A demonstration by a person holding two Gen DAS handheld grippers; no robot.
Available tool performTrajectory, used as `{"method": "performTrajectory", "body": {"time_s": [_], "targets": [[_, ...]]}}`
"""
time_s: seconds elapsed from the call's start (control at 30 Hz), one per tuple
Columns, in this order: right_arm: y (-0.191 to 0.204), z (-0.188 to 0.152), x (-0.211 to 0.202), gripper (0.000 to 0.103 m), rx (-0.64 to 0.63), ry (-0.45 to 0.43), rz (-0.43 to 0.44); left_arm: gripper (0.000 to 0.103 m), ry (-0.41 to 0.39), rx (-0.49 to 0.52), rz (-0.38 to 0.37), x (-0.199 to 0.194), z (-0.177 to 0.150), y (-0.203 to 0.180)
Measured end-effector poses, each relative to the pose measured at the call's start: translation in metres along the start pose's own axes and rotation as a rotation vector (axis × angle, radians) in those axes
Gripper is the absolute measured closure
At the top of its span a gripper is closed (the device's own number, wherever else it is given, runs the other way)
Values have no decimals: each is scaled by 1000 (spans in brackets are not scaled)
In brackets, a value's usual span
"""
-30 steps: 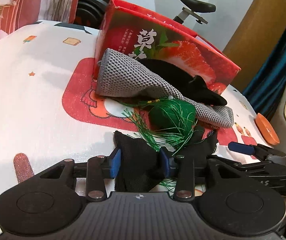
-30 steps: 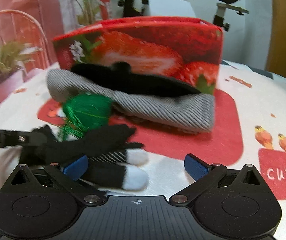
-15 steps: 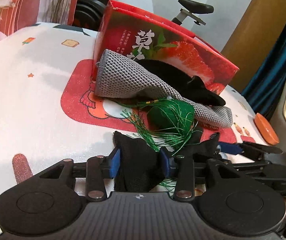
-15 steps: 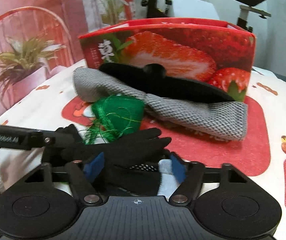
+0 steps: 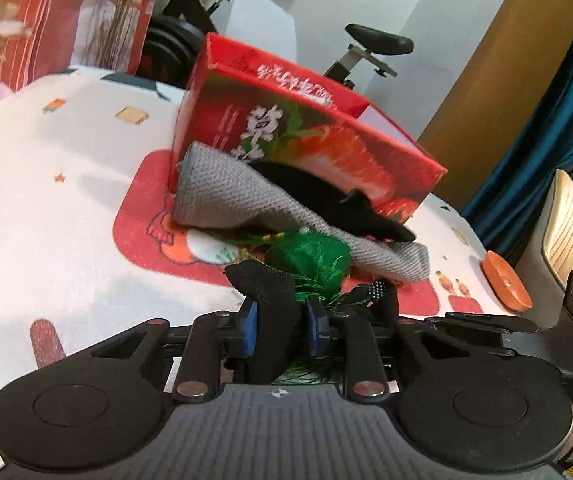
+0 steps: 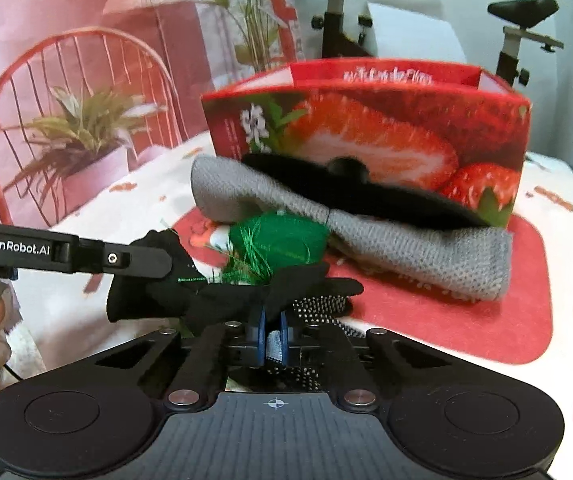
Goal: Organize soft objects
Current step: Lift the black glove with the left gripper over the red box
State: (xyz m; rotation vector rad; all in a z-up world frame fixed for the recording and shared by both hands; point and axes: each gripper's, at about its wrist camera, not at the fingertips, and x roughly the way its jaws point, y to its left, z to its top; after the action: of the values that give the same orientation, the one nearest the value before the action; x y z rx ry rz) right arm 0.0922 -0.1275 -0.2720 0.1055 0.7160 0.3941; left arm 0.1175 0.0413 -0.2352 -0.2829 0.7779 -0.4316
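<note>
Both grippers are now clamping the black glove (image 6: 222,300) in front of the strawberry box (image 6: 366,136): right gripper (image 6: 272,338) pinched nearly shut, left gripper (image 5: 280,322) closing tighter and lifting it, so boxing looks next.
</note>
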Motion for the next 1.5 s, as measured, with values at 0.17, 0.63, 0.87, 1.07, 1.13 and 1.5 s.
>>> {"method": "performTrajectory", "body": {"time_s": [0.17, 0.63, 0.87, 1.07, 1.13, 1.5], "targets": [[0, 9, -19, 96, 14, -67, 0, 78, -51, 55, -17, -19, 11, -15], [-8, 66, -70, 96, -16, -262, -19, 77, -203, 175, -70, -40, 79, -60], [-25, 128, -78, 96, -92, -298, -60, 77, -264, 246, -76, -18, 122, -72], [-39, 175, -52, 96, -160, -295, -87, 77, -284, 221, -45, 8, 161, -62], [-43, 188, -38, 96, -156, -287, -81, 77, -276, 209, -30, 16, 169, -55], [-61, 216, 34, 96, -144, -181, -52, 76, -180, 150, 17, 58, 190, -20]]}}
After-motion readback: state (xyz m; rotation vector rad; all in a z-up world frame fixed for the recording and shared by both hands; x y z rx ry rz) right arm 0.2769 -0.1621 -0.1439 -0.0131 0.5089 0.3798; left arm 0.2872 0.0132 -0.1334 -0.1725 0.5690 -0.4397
